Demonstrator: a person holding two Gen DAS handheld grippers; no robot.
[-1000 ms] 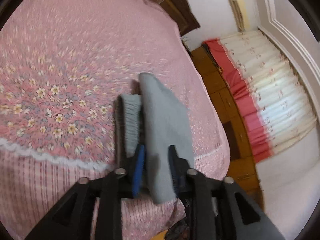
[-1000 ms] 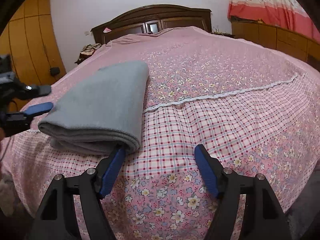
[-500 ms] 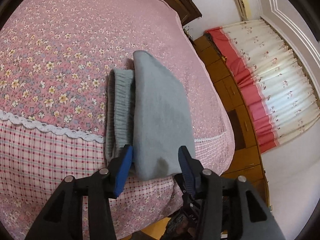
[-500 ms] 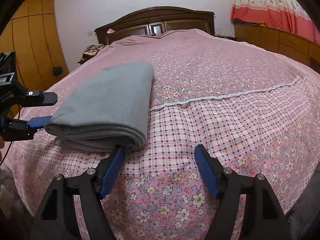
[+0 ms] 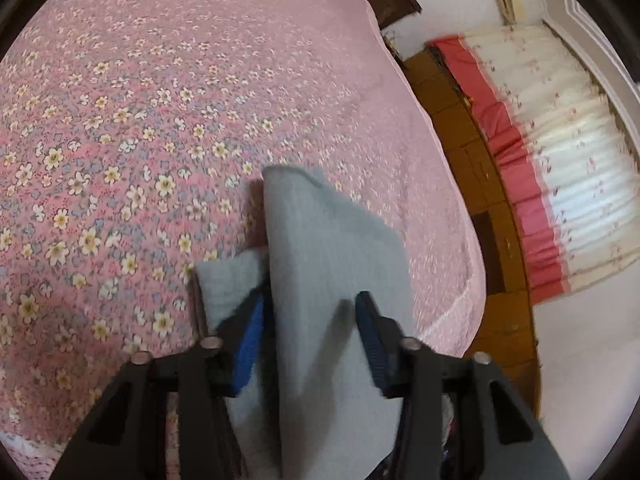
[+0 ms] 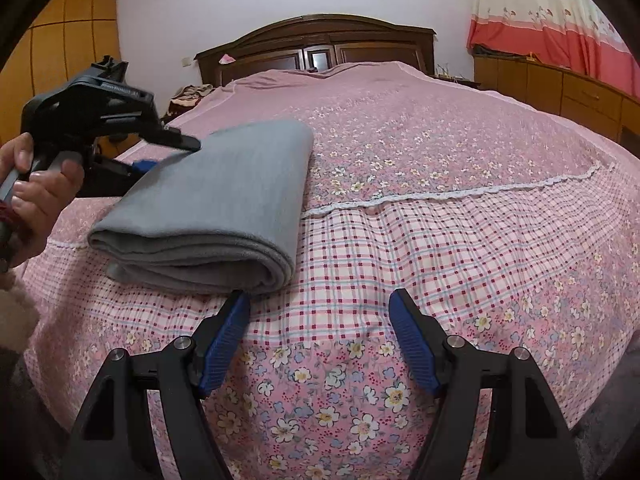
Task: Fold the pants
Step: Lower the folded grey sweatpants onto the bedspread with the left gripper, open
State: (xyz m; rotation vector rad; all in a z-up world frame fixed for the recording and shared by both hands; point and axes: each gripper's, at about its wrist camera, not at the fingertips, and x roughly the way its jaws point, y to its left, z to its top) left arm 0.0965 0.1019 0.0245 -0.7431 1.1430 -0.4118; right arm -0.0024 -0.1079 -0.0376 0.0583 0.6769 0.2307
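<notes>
The grey pants [image 6: 216, 204] lie folded in a thick bundle on the pink floral bedspread [image 6: 420, 152]. In the left wrist view the grey pants [image 5: 328, 280] fill the space between the fingers. My left gripper [image 5: 308, 320] is open with one finger above and one below the bundle's left side; it also shows in the right wrist view [image 6: 160, 152], held by a hand. My right gripper [image 6: 320, 308] is open and empty, just in front of the bundle's near rolled edge, its left fingertip close to the fabric.
A dark wooden headboard [image 6: 320, 48] stands at the far end of the bed. Wooden cabinets [image 6: 560, 88] and red and cream curtains [image 6: 560, 20] run along the right. An orange wardrobe [image 6: 68, 60] stands at the left. The plaid border [image 6: 440, 248] covers the bed's near edge.
My left gripper has pushed further onto the bundle, staying open around it. The right gripper has stayed open in front of the bundle.
</notes>
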